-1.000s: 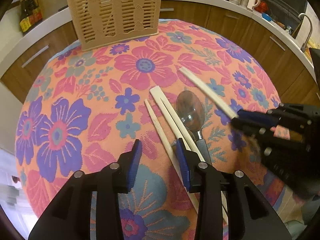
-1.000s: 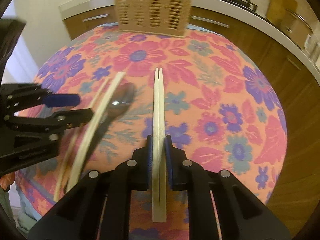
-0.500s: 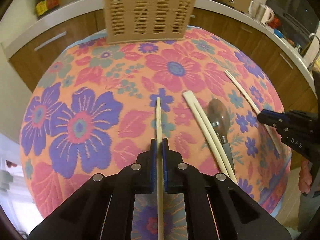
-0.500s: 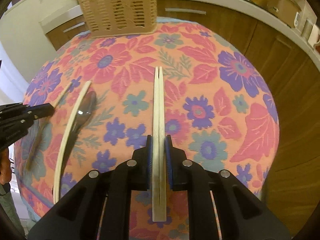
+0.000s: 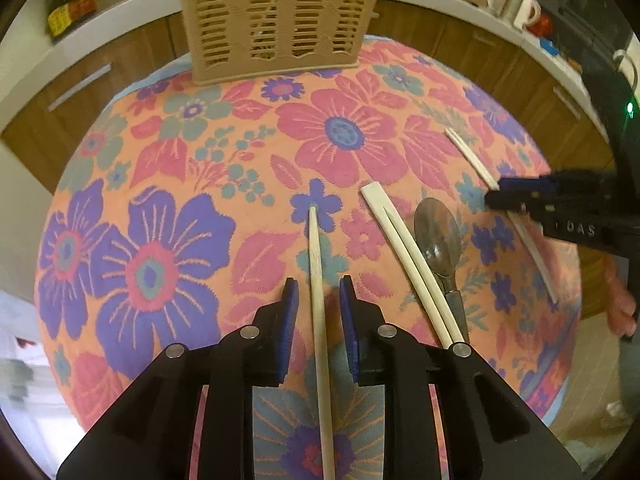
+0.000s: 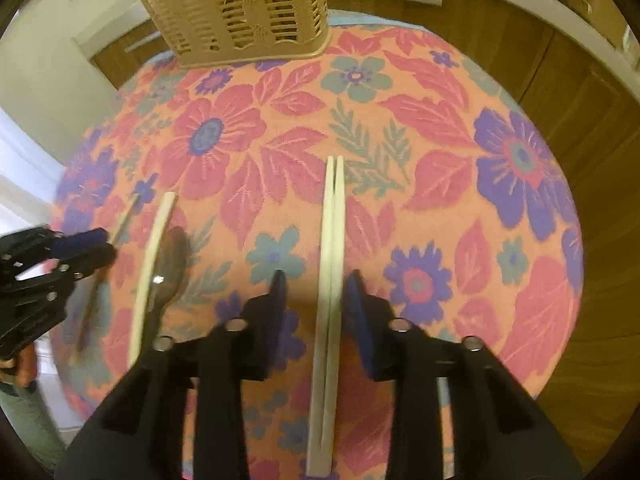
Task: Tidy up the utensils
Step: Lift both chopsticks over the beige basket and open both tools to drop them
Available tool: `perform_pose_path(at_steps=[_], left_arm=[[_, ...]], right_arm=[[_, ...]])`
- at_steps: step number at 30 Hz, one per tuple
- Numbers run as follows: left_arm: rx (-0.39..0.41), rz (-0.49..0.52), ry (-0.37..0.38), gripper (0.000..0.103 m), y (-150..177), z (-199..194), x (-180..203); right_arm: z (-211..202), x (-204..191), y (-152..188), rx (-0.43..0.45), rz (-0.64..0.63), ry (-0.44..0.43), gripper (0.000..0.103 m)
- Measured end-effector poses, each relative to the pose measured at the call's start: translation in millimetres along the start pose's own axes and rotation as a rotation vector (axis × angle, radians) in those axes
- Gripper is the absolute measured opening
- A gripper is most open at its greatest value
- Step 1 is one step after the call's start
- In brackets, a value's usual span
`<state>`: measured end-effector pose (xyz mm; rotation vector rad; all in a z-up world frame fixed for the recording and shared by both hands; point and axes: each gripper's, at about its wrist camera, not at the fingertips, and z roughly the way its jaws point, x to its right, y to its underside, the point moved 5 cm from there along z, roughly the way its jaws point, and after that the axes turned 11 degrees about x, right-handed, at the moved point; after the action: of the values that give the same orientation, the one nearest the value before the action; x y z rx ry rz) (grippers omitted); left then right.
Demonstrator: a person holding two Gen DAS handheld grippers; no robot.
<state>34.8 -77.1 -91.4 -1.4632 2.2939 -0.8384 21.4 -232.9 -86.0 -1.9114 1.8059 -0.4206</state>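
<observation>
My left gripper is open, its fingers either side of a single wooden chopstick lying on the floral cloth. My right gripper is open around a pale chopstick pair that lies on the cloth. A second pale pair and a metal spoon lie between the two grippers; they also show at the left of the right wrist view, the pair and the spoon. The beige slotted utensil basket stands at the table's far edge.
The round table carries a floral cloth. Wooden cabinets and a white counter with mugs curve behind it. The right gripper's body shows at the right of the left wrist view, over its chopstick pair.
Both grippers were shut on their chopsticks half a second ago and have now opened. The chopsticks lie on the cloth. A second ago the left gripper was open near the spoon.
</observation>
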Motion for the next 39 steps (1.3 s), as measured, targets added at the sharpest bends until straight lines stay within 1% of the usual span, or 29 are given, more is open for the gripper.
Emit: perform_pose_path(at_steps=[1,2,3,4,5,8,9,10,12,13,16,17,19,20,22,23,26,28,29,31,34,37,39], left_arm=[[-0.001,0.024,-0.023,0.02,0,1,3],[0.002,0.039,-0.042,0.02,0,2,6],[0.008,0.068,-0.077,0.019,1,3,10],[0.015,0.092,-0.099,0.005,2,4,13],[0.025,0.11,-0.115,0.004,2,4,17],[0.06,0.071,-0.086,0.004,-6,1,15],[0.095,0.058,-0.072,0.004,-13,-5,13],[0.134,0.04,-0.052,0.004,-22,-12,11],[0.209,0.011,-0.047,0.004,-40,-26,6],[0.27,-0.003,-0.041,0.004,-55,-38,4],[0.373,-0.032,-0.021,0.004,-90,-58,2],[0.425,-0.033,-0.021,0.004,-108,-66,2],[0.498,-0.041,-0.007,0.004,-134,-80,3],[0.549,-0.054,0.011,0.004,-154,-90,1],[0.617,-0.072,0.04,0.004,-176,-102,1],[0.668,-0.081,0.063,0.004,-190,-112,1],[0.765,-0.09,0.082,0.004,-223,-123,1],[0.802,-0.09,0.095,0.004,-242,-125,3],[0.819,-0.095,0.101,0.004,-255,-122,1],[0.854,-0.107,0.117,0.004,-269,-120,-1],[0.909,-0.125,0.117,0.004,-285,-111,-8],[0.952,-0.158,0.109,0.004,-298,-97,-23],[0.963,-0.192,0.109,0.004,-304,-86,-33]], right_arm=[[1,-5,-1,-0.001,-0.036,0.02,0.01],[1,-8,-1,0.001,-0.055,0.02,0.01],[0,-12,-1,0.005,-0.068,0.015,0.01],[-1,-15,-2,0.012,-0.078,0.007,0.01],[-4,-19,-4,0.03,-0.084,-0.009,0.01],[-22,-22,-20,0.107,-0.075,-0.048,0.01],[-26,-22,-24,0.127,-0.071,-0.059,0.01],[-35,-22,-32,0.163,-0.065,-0.076,0.01],[-50,-24,-50,0.226,-0.067,-0.098,0.01],[-59,-25,-62,0.27,-0.067,-0.112,0.01],[-81,-24,-94,0.368,-0.054,-0.148,0.01],[-87,-23,-105,0.403,-0.047,-0.155,0.01],[-97,-23,-126,0.463,-0.04,-0.162,0.01],[-101,-24,-134,0.486,-0.038,-0.168,0.01],[-110,-24,-156,0.548,-0.034,-0.184,0.01],[-113,-24,-167,0.58,-0.033,-0.183,0.01],[-121,-24,-196,0.658,-0.029,-0.183,0.01],[-123,-23,-216,0.704,-0.013,-0.193,0.009],[-123,-21,-225,0.723,-0.004,-0.19,0.01],[-120,-18,-243,0.766,0.008,-0.178,0.01],[-112,-11,-265,0.818,0.024,-0.138,0.01],[-101,-5,-280,0.866,0.044,-0.174,0.01],[-95,-3,-286,0.906,0.061,-0.174,0.01]])
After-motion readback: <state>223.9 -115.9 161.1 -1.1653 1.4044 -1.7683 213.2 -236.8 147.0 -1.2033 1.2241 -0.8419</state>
